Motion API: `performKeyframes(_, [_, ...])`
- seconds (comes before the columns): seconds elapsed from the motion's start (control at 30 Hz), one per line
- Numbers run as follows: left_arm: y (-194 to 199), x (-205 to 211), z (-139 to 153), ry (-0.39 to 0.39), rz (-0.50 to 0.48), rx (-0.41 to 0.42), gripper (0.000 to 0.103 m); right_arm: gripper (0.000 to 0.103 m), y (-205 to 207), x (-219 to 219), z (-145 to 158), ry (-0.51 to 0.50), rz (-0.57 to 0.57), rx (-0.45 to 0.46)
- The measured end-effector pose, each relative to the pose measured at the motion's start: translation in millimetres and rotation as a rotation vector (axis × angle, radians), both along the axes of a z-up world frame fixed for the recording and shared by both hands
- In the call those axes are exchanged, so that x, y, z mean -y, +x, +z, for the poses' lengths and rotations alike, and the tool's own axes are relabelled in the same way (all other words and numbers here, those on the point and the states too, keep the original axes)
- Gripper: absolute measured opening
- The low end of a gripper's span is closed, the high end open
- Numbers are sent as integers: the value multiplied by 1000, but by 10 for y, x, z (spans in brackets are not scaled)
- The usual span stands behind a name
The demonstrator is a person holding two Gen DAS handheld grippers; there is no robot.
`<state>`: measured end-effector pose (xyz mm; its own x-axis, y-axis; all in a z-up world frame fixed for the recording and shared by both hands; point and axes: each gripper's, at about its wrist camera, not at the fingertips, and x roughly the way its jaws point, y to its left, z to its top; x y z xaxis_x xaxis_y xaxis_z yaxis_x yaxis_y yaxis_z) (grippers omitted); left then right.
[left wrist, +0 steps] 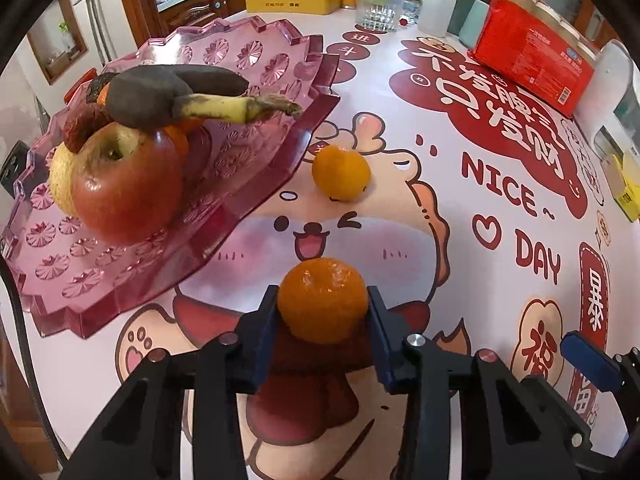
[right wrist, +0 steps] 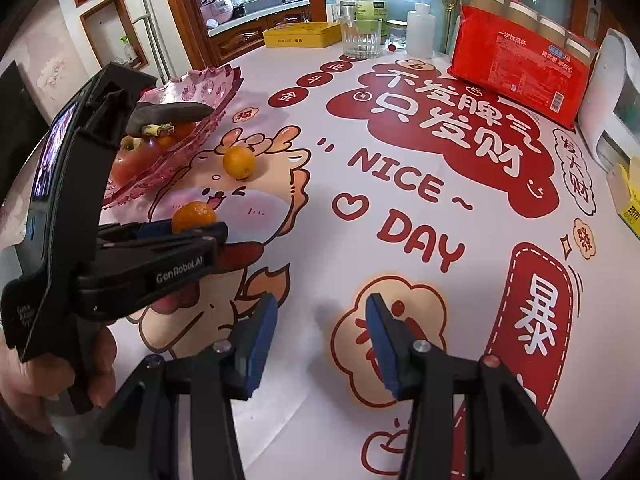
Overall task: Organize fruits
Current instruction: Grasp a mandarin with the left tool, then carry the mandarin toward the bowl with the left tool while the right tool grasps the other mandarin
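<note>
Sitting between left gripper (left wrist: 323, 314) jaws, pads touching, mandarin (left wrist: 322, 300)

A: Right gripper (right wrist: 320, 340) at six o'clock, blue pads apart over the printed tablecloth (right wrist: 400, 216), nothing between them.

B: And at nine o'clock, the left gripper (right wrist: 196, 222), a hand (right wrist: 48, 384) below it, jaws around a mandarin (right wrist: 195, 216), probably clamped, though the far pad is hidden.

A: Second mandarin (right wrist: 239, 162) sits loose at eleven, just beside the pink tray (right wrist: 216, 80) with its apple (right wrist: 132, 160) and blackened banana (right wrist: 172, 114).
</note>
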<state>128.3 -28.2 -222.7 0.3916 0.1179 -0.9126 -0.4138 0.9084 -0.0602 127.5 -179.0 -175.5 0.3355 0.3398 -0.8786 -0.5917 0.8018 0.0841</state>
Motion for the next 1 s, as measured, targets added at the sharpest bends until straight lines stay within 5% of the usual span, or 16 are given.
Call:
performKeyframes(0.53, [-491,-155,136,-7,-32,-12,38,47,15,-309,-2,6,39,9])
performKeyframes(1.0, [-785,-395,808,-35,-48,77,38,47,0,-690,-23,8,81,6])
